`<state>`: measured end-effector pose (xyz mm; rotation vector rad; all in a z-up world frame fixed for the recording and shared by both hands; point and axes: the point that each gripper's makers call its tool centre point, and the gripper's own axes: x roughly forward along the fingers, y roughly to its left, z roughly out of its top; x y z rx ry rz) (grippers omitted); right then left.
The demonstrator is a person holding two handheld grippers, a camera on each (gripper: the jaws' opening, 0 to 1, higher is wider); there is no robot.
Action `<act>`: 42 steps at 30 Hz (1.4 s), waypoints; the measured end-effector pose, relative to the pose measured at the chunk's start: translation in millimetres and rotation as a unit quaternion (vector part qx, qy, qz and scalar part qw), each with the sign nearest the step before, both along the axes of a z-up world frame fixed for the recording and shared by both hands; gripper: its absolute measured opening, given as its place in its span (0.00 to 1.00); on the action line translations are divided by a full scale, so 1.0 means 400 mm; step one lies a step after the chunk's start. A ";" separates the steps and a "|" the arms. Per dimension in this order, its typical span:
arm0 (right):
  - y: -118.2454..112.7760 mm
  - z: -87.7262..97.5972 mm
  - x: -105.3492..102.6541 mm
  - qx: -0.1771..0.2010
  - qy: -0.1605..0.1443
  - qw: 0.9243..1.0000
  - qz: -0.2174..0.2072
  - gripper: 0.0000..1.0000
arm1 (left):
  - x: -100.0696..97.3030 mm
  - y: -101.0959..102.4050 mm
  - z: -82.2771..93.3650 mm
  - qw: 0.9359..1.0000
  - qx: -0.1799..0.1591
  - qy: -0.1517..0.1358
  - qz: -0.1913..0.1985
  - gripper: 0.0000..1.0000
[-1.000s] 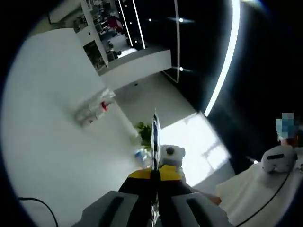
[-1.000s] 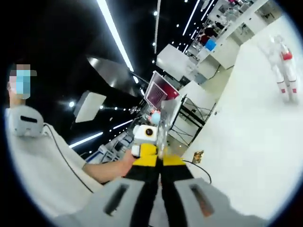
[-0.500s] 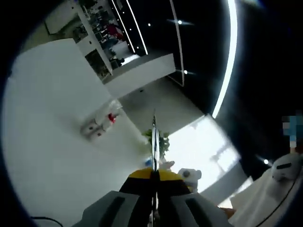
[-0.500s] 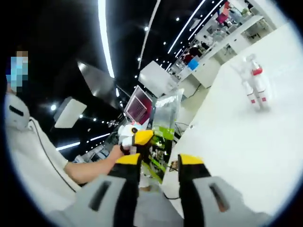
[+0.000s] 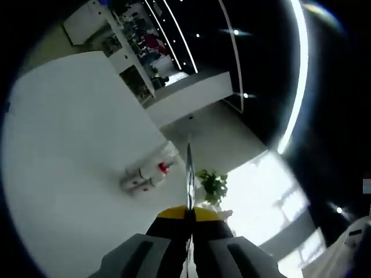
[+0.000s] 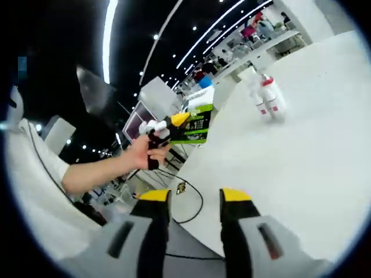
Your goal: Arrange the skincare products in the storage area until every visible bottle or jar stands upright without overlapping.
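From my left gripper view: white table (image 5: pixel 64 150) fills the left side, wide bare surface all around the bottles (image 5: pixel 148 174), which sit together near the table's far edge, red cap visible, too small to tell if upright or lying. Left gripper (image 5: pixel 188 174) is clenched, jaws pressed together into one thin line, nothing between them. Past the edge: a green plant (image 5: pixel 213 184), a grey floor, a white counter, shelving and dark ceiling with light strips. Right gripper view: person's hand (image 6: pixel 145 152) at left holds the other gripper up, a green-labelled box (image 6: pixel 197 123) just behind it. Right gripper (image 6: pixel 194 197) is released, jaws spread, empty. A black cable (image 6: pixel 194 200) runs near the table's near edge. Bottles (image 6: pixel 268 99) stand well apart from my jaws, upper right, touching each other, bare table around them.
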<state>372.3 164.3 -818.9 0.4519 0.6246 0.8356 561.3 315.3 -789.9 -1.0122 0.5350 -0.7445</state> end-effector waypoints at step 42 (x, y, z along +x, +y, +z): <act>-0.142 -0.068 -0.039 -0.044 0.052 0.991 -0.119 0.38 | 0.343 -0.047 -0.389 0.980 0.122 0.156 0.018 0.01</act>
